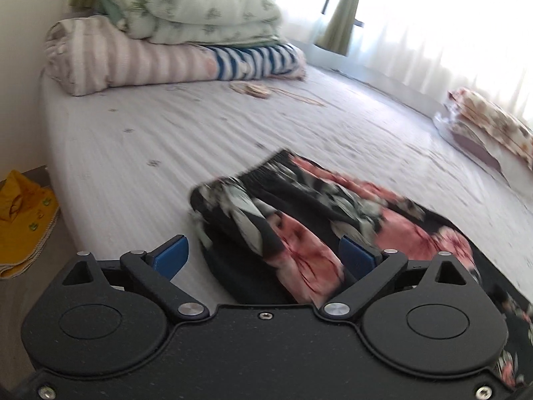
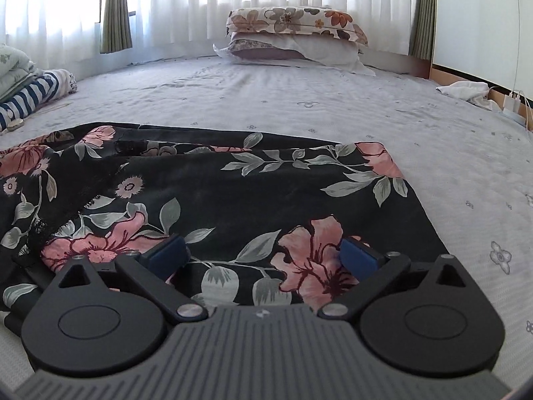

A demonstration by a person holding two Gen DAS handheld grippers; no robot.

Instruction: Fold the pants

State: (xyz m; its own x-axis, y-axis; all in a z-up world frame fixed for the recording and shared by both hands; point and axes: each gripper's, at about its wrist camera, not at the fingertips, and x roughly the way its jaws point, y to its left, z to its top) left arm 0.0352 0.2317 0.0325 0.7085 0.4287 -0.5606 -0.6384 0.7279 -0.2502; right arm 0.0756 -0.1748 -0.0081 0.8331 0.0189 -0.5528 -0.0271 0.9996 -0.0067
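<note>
The pants [image 2: 213,196] lie on the bed [image 2: 299,100], black cloth with pink flowers and grey leaves. In the right wrist view they spread flat from 9 o'clock to about 3 o'clock, just in front of the right tool [image 2: 263,256]. One straight edge runs down the right side of the cloth toward 4 o'clock. It looks like 2 layers lie one on top of the other there, so a first fold may be done, but that is only a guess.

In the left wrist view the pants [image 1: 299,226] are bunched up. The stretchy waistband [image 1: 266,166] sits at about 12 o'clock from the left tool [image 1: 263,256], and the cloth is rumpled and rolled below it. This end is not neat yet. It likely needs to be smoothed and folded over again before the job is finished.

Both tools are spread wide and hold nothing. The blue fingers [image 1: 170,256] of the left tool sit on each side of the rumpled cloth, and it is hard to say if they touch it. The right tool hangs over the flat part, and whether it touches the cloth cannot be told.

The left view is blurry, so the folds near the waistband are hard to make out. Each tool's black body hides the near part of the pants. Where the leg ends lie cannot be seen for sure.

Far off, pillows [image 2: 293,36] sit at 12 o'clock by the curtains, and folded blankets [image 1: 173,33] sit at 11 o'clock in the left view.
</note>
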